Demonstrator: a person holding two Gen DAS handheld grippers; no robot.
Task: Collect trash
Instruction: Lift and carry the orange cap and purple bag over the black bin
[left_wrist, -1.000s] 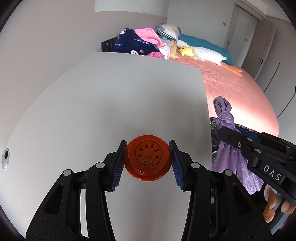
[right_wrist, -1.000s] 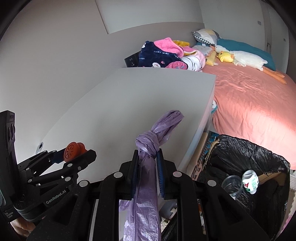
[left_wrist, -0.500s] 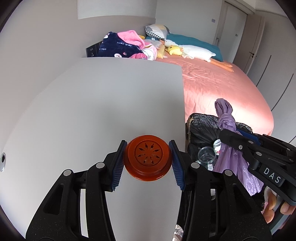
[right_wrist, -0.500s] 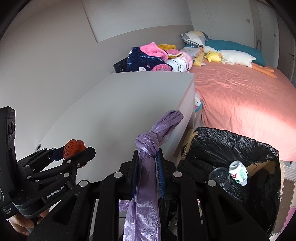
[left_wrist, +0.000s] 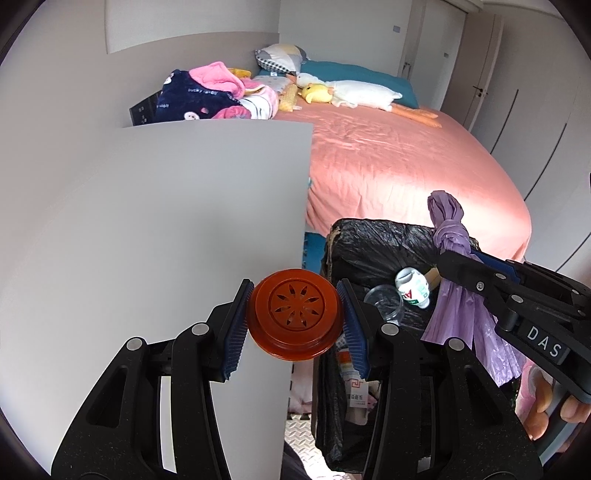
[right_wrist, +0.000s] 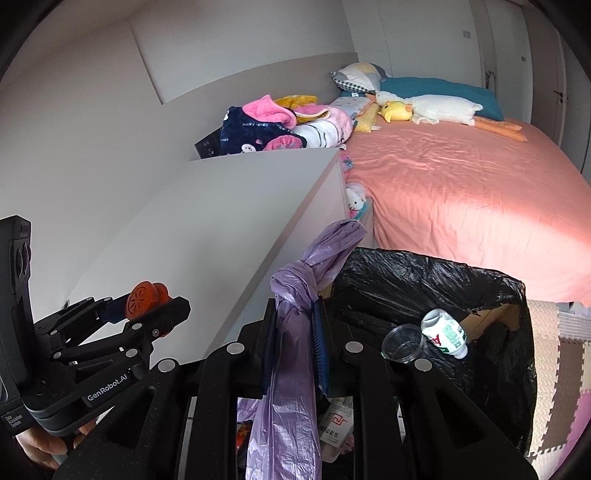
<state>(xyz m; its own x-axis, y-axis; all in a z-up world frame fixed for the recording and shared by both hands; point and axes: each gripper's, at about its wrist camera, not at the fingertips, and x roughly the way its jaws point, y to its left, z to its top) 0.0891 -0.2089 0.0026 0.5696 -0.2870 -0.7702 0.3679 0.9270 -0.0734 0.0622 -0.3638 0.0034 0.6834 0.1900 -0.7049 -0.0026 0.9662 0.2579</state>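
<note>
Carry-to-bin step: left gripper clamped on orange lid, right gripper pinching knotted purple bag; next, release over black-lined bin

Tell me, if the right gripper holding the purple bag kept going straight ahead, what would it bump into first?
Probably the black-lined trash bin, whose near rim sits just beyond the right gripper; depth is hard to judge.

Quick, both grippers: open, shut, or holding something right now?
Left gripper: shut on the orange round lid, pads on its sides.
Right gripper: shut on the knotted purple plastic bag, just below the knot.
</note>
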